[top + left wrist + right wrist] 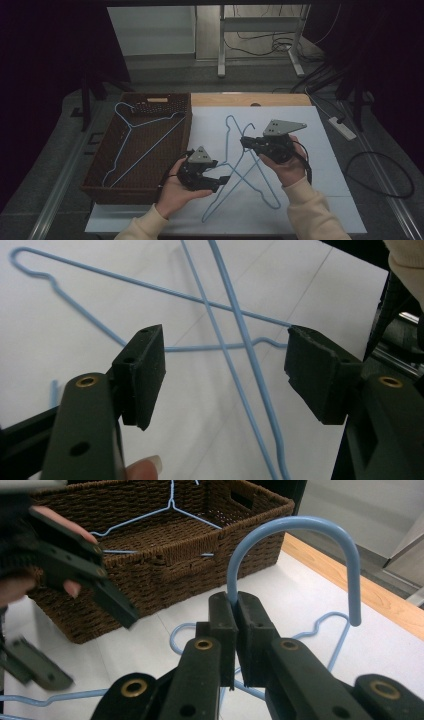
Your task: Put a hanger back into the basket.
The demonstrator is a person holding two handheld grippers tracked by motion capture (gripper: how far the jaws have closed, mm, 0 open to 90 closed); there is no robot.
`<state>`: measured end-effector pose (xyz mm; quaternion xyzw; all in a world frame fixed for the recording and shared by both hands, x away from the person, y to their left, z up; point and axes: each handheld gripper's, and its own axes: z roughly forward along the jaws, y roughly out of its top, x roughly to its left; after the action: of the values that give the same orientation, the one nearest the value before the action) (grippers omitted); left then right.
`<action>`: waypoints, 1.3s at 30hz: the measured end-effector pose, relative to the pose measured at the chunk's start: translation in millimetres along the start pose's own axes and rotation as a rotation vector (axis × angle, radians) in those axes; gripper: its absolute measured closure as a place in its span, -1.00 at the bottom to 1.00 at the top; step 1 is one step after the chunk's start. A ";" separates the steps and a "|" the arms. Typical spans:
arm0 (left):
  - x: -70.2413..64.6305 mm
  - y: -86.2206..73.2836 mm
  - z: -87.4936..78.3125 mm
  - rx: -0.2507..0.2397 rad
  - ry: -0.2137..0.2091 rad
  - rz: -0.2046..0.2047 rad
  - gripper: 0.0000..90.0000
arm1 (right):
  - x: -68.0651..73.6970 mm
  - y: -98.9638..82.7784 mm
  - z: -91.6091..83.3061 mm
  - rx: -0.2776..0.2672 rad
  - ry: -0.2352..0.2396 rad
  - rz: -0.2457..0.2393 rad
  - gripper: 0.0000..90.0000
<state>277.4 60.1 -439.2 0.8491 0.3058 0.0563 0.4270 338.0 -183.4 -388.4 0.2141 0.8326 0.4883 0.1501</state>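
White mat (320,150), wicker basket (100,165) at 9 o'clock. Right gripper (235,605) is clamping one blue hanger's hook (295,525); left gripper (225,375) is wide open and probably grabs the crossed hanger (250,370) next.

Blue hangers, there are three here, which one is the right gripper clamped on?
The lifted hanger crossing the other on the white mat: the right gripper pinches its hook. One hanger lies flat; another sits in the basket.
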 end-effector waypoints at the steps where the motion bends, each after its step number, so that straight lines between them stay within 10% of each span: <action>1: -0.3 0.8 2.4 0.008 -0.003 0.002 -0.24 | 0.7 0.3 0.1 -0.002 0.000 -0.001 0.93; 7: -1.1 4.3 18.4 0.061 -0.023 -0.011 -0.05 | 4.8 2.7 0.1 -0.008 0.002 -0.009 0.93; 13: -0.6 6.0 21.6 0.088 -0.062 -0.024 0.77 | 8.0 4.2 -0.6 -0.015 0.001 -0.021 0.93; 26: 1.8 14.6 6.0 -0.003 -0.069 -0.089 0.94 | 4.7 5.8 -17.1 -0.113 0.005 0.001 0.90; 39: 14.4 25.0 -25.2 -0.105 -0.067 -0.120 0.94 | 5.2 -8.1 -37.1 -0.151 -0.052 0.018 0.03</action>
<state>291.8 74.5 -406.8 0.8071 0.3384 0.0183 0.4835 314.8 -212.1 -378.0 0.2224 0.7873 0.5453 0.1828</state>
